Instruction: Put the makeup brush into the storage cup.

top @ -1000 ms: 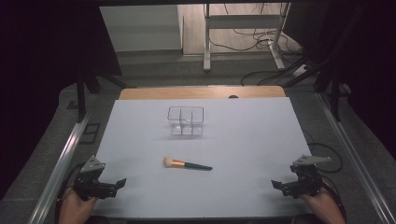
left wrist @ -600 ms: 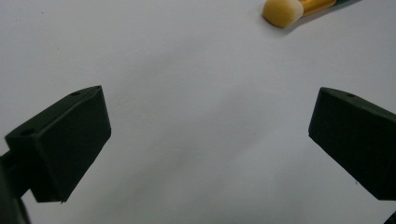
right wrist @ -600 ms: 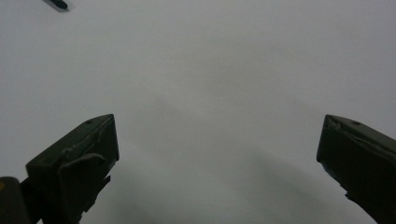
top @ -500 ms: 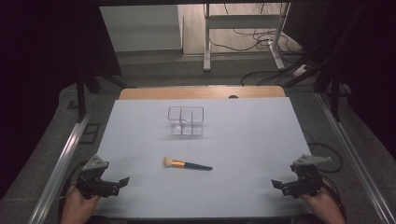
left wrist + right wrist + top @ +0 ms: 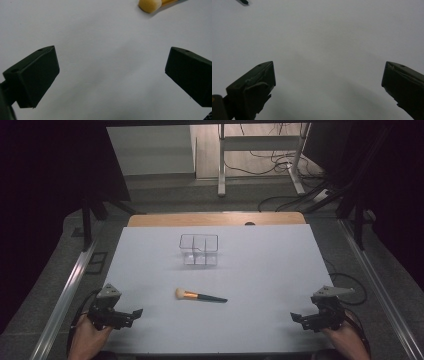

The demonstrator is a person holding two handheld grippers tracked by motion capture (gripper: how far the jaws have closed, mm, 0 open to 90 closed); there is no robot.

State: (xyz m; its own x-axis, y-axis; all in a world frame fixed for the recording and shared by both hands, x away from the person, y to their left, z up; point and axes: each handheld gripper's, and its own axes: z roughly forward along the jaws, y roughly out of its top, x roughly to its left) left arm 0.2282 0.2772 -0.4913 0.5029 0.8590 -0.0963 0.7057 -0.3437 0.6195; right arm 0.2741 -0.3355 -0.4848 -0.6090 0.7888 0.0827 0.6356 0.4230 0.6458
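A makeup brush with a cream head, gold ferrule and dark handle lies flat on the white tabletop, a little in front of a clear divided organizer box. My left gripper rests at the front left corner, open and empty. The brush head shows at the top of the left gripper view. At the front right corner sits my right gripper, open with bare table between its jaws. The tip of the brush handle is at the top left of the right gripper view.
A wooden strip borders the table's far edge. Metal rails run along both sides. Beyond the table stand a white desk frame and cables on the floor.
The left hand and its gripper have shifted slightly, staying at the front left corner. The right gripper, brush and box have not moved.
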